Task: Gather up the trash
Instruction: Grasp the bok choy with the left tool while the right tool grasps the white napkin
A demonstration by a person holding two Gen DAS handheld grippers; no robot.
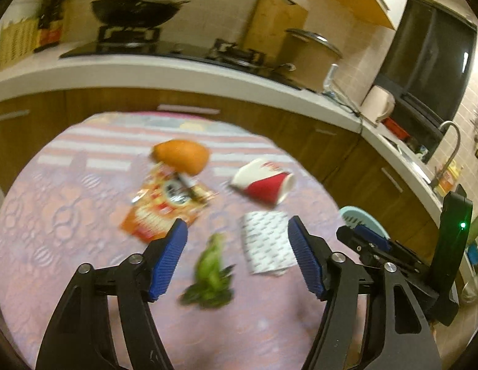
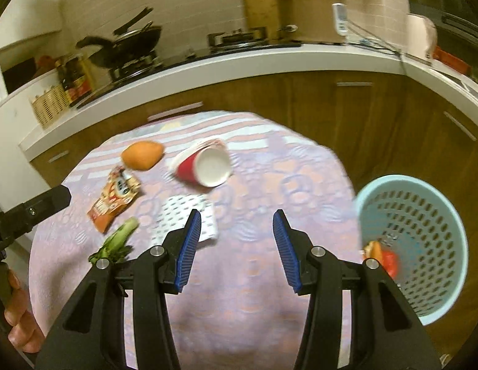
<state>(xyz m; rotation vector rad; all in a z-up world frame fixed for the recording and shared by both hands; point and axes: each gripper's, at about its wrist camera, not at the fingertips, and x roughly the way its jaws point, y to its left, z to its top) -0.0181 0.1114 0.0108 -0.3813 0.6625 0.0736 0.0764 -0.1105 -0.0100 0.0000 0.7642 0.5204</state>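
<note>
A round table with a pink patterned cloth (image 1: pixel 69 222) (image 2: pixel 269 277) holds trash: an orange snack wrapper (image 1: pixel 165 203) (image 2: pixel 114 199), a tipped red and white paper cup (image 1: pixel 263 183) (image 2: pixel 205 163), a white printed packet (image 1: pixel 266 242) (image 2: pixel 183 215), a green vegetable scrap (image 1: pixel 211 271) (image 2: pixel 117 240) and an orange fruit (image 1: pixel 182 155) (image 2: pixel 142 155). My left gripper (image 1: pixel 237 257) is open above the vegetable scrap and packet. My right gripper (image 2: pixel 236 251) is open and empty over the cloth. A light blue basket (image 2: pixel 424 225) (image 1: pixel 359 219) at the right holds red and orange trash (image 2: pixel 382 256).
A kitchen counter (image 1: pixel 177 67) curves behind the table, with a wok on a stove (image 1: pixel 137 9), a lidded pot (image 1: pixel 313 55), a kettle (image 1: pixel 377 103) and a sink tap (image 1: pixel 451 141). Wooden cabinet doors (image 2: pixel 331 108) stand below it.
</note>
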